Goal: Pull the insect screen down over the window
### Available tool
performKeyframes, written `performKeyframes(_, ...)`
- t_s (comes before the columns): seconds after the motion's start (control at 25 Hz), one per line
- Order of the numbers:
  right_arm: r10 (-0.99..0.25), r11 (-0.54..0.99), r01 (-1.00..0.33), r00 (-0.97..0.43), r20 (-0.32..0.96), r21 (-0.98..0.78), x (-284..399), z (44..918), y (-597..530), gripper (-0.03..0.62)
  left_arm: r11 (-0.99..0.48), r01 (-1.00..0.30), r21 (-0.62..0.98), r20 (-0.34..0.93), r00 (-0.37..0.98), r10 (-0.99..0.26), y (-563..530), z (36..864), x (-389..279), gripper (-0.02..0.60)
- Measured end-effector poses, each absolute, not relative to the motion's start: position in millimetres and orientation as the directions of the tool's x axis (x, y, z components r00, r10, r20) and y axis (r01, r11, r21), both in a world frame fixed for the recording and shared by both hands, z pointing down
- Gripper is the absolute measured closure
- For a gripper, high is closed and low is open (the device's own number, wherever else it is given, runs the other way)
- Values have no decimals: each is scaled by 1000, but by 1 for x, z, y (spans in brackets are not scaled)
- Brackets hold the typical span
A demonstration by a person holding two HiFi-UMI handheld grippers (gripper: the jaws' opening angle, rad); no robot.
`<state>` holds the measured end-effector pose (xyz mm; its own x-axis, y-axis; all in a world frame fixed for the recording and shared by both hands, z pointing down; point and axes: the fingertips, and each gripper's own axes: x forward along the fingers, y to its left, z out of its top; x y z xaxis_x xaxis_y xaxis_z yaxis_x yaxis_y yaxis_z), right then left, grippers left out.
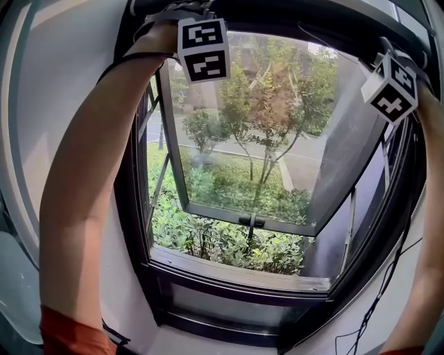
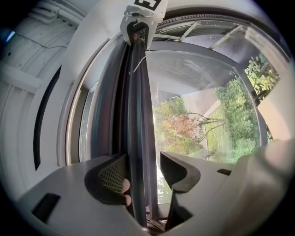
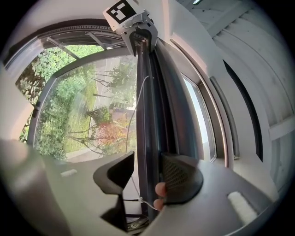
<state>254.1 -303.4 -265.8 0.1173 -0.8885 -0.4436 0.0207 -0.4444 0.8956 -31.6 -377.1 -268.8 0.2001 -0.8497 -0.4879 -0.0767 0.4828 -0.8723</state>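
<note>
The insect screen's dark pull bar (image 2: 137, 115) sits rolled up along the top of the window frame (image 1: 291, 21). My left gripper (image 2: 143, 168) is open with the bar between its jaws; the meshed pad lies against the bar, and a thin slit of daylight shows at the other jaw. My right gripper (image 3: 147, 168) is open around the same bar (image 3: 147, 106) further along, its meshed pad against it. Each gripper shows at the bar's far end in the other's view. In the head view only the marker cubes (image 1: 202, 48) (image 1: 392, 87) and both raised arms show.
A thin white pull string (image 3: 131, 115) hangs beside the bar. The glass sash (image 1: 250, 222) is tilted open outward over bushes and trees. The sill (image 1: 236, 274) lies below. White wall stands on both sides of the frame.
</note>
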Motion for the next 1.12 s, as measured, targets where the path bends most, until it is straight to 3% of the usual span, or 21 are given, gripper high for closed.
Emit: performKeyframes(1.12,-906,-414,24,82,-415,910,254,-217,-300,407,395,-91,-914,-405,241,-882,-371,-218,-31,370)
